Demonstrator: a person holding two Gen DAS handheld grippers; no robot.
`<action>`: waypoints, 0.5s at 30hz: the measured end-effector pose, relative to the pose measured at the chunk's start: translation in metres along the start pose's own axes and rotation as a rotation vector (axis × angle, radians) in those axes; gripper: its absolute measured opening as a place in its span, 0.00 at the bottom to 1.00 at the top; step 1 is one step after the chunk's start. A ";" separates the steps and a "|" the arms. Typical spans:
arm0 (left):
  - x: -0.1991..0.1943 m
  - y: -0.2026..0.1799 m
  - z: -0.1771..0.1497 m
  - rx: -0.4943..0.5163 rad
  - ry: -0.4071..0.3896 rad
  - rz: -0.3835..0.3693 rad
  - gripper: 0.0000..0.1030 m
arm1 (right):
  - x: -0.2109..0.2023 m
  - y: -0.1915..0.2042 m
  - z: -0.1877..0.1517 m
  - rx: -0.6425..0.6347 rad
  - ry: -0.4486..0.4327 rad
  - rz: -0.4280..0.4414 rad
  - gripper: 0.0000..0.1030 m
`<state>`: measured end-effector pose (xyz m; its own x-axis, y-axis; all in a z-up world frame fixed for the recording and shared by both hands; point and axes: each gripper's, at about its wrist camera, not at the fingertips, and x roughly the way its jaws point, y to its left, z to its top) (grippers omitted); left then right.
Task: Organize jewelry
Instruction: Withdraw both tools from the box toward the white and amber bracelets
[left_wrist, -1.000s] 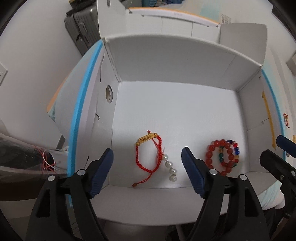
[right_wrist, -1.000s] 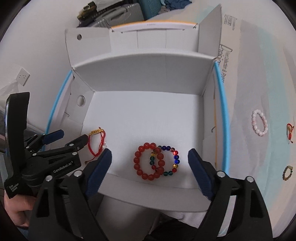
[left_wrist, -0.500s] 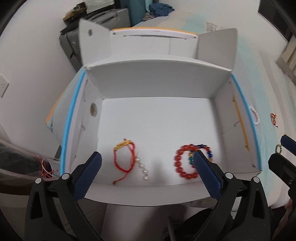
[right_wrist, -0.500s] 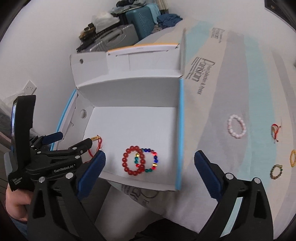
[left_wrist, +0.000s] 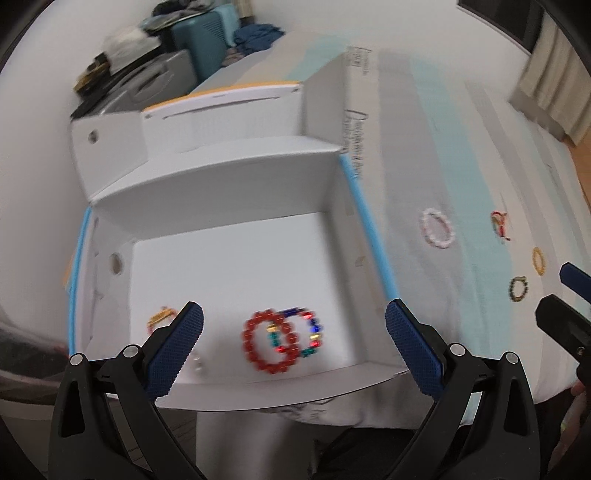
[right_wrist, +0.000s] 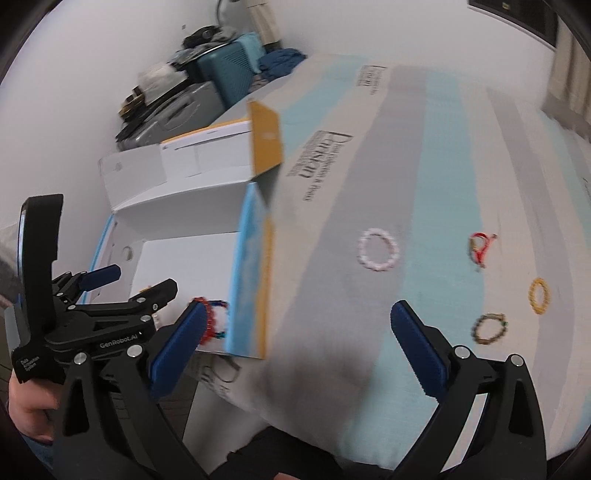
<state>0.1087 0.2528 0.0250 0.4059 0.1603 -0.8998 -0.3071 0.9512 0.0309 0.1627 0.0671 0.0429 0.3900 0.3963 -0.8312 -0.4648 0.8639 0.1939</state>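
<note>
A striped bed cover (right_wrist: 424, 184) fills the room's middle, with the white box (left_wrist: 236, 192) at its left edge; 4 pieces wait on the cloth, the white bead bracelet (right_wrist: 378, 250) nearest the box. The red bead bracelet (left_wrist: 271, 341) and a multicoloured one (left_wrist: 310, 332) lie inside. Your left gripper (left_wrist: 293, 343) and right gripper (right_wrist: 295, 341) both gape wide, empty; I'd lower the right squarely over 1 bracelet and pinch its rim. "GenRobot.AI" marks the left tool; the cover's print is too blurred.
</note>
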 end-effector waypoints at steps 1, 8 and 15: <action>0.000 -0.007 0.002 0.005 -0.005 -0.007 0.94 | -0.002 -0.006 -0.001 0.006 0.000 -0.005 0.93; -0.001 -0.065 0.013 0.063 -0.032 -0.054 0.94 | -0.014 -0.059 -0.005 0.065 -0.008 -0.053 0.93; 0.011 -0.118 0.024 0.106 -0.038 -0.093 0.94 | -0.020 -0.112 -0.009 0.122 -0.004 -0.109 0.93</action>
<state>0.1702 0.1491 0.0222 0.4613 0.0780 -0.8838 -0.1752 0.9845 -0.0045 0.2000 -0.0406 0.0333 0.4367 0.2989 -0.8485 -0.3193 0.9333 0.1644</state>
